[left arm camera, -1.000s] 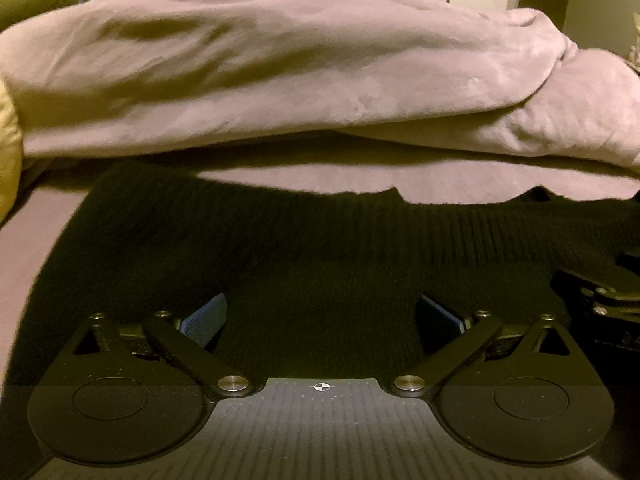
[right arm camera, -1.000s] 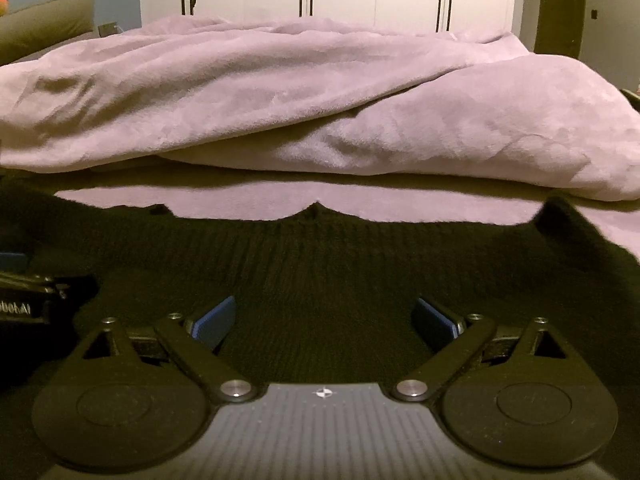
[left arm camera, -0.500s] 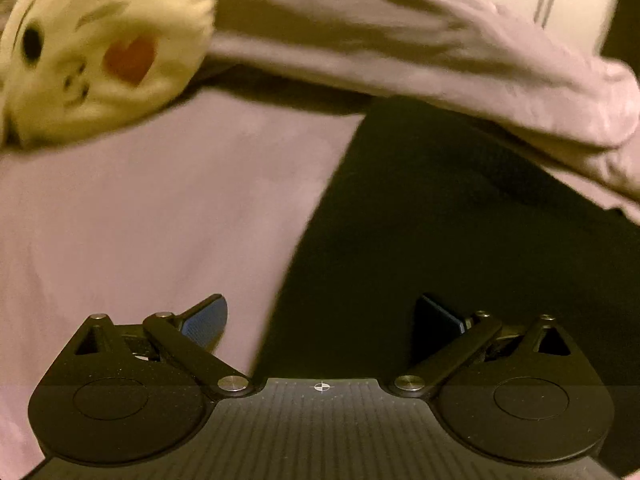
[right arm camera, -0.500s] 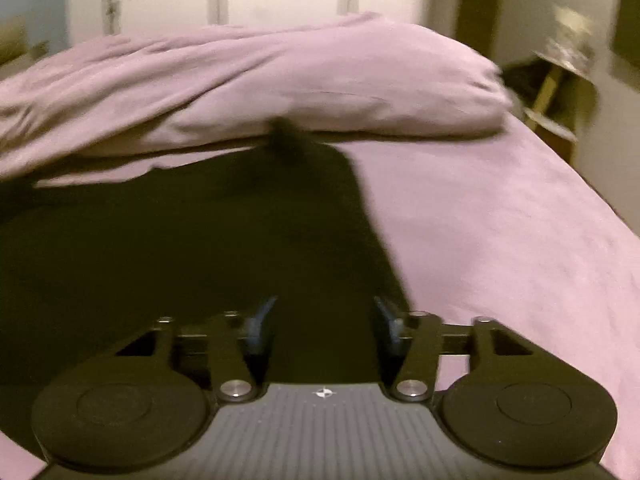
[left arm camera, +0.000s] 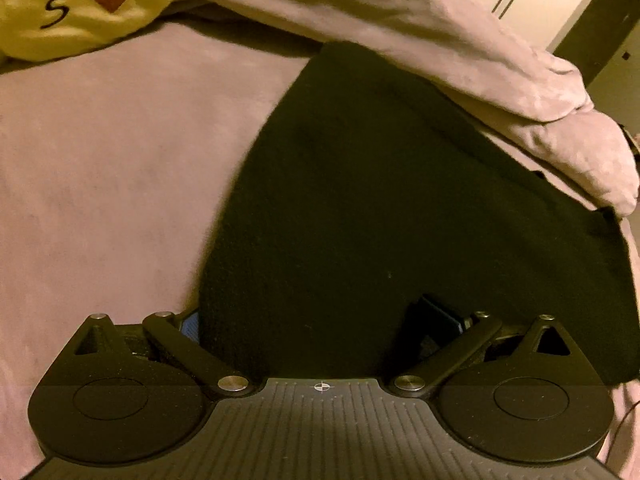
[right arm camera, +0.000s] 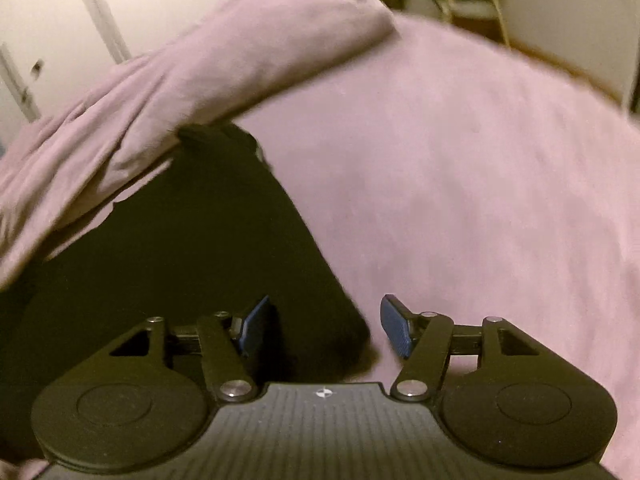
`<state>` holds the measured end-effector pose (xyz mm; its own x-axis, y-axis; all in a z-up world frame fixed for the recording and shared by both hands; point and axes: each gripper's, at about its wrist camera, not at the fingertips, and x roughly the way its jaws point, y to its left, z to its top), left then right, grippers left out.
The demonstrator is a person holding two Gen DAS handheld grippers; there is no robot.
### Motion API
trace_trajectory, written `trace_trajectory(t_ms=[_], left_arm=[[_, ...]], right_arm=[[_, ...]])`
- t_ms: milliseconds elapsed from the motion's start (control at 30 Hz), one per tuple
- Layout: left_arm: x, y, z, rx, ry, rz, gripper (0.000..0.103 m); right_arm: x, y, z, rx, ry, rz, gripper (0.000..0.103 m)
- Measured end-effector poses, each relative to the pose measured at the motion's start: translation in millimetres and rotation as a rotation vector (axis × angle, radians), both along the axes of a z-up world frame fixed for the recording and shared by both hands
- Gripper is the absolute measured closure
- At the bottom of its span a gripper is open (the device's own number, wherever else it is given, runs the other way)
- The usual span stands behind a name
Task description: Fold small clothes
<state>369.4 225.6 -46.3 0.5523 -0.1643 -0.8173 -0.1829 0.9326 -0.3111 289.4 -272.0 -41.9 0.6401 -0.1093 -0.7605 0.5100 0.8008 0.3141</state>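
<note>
A black knit garment (left arm camera: 380, 208) lies flat on the pink bed sheet (left arm camera: 100, 168). My left gripper (left arm camera: 316, 320) is open at the garment's near left corner; the cloth lies between its jaws and hides most of the left blue pad (left arm camera: 191, 322). In the right wrist view the same garment (right arm camera: 180, 248) fills the left side. My right gripper (right arm camera: 324, 326) is open, narrower than the left, over the garment's near right corner, with its right pad (right arm camera: 394, 328) over bare sheet (right arm camera: 460, 200).
A bunched pink duvet (left arm camera: 460, 52) lies along the garment's far edge and overlaps it; it shows in the right wrist view (right arm camera: 180, 92) too. A yellow emoji cushion (left arm camera: 80, 0) sits at the far left. White wardrobe doors (right arm camera: 80, 32) stand behind the bed.
Both grippers have swung outward from the garment's middle to its near corners, left to the left edge, right to the right edge. The right jaws have narrowed.
</note>
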Motion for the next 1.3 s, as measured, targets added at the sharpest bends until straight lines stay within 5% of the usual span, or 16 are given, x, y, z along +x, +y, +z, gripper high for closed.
trace_trajectory(t_ms=[133,267,400,533,667,833,933,1000,1100,1167,1200,1300], left_arm=[[-0.6,6.8,-1.3,-0.012,-0.004,0.015,0.004],[10.2,18.6,-0.4,-0.026,-0.012,0.055,0.010],[25.4,27.6,0.0,-0.025,-0.031,0.063,0.011],[47.7,35.5,-11.4,-0.133,0.003,0.028,0.011],[64.5,35.2,-21.0,-0.192,0.022,0.027,0.010],[66.0,33.3,-22.0,-0.200,0.015,-0.033,0.042],[61.4,46.2,-24.6,-0.265,0.006,-0.020,0.046],[62.5,51.9,-31.4,-0.292,0.018,-0.025,0.045],[68.8,49.4,-33.0,-0.305,0.017,-0.075,0.023],[72.4,43.9,-32.4,-0.301,0.009,-0.085,0.018],[73.3,40.3,-32.4,-0.282,0.008,-0.082,0.019],[74.3,35.5,-29.5,-0.209,0.010,-0.077,0.049]], right_arm=[[-8.5,3.8,-7.1,0.062,-0.024,0.005,0.049],[-3.1,21.3,5.5,-0.189,0.014,-0.004,0.062],[3.6,46.2,24.4,-0.409,-0.007,0.028,0.062],[13.8,85.7,38.7,-0.416,-0.138,0.202,0.062],[42.2,132.0,27.0,-0.359,-0.163,0.351,0.062],[78.9,189.8,0.9,-0.327,-0.159,0.497,0.062],[83.2,221.0,-14.8,-0.376,-0.156,0.566,0.063],[83.3,237.5,-22.8,-0.458,-0.157,0.593,0.063],[81.1,242.7,-29.9,-0.499,-0.157,0.585,0.062],[78.7,245.1,-34.2,-0.537,-0.160,0.596,0.062],[78.6,247.8,-36.7,-0.570,-0.161,0.607,0.062],[82.2,251.4,-35.8,-0.579,-0.150,0.610,0.060]])
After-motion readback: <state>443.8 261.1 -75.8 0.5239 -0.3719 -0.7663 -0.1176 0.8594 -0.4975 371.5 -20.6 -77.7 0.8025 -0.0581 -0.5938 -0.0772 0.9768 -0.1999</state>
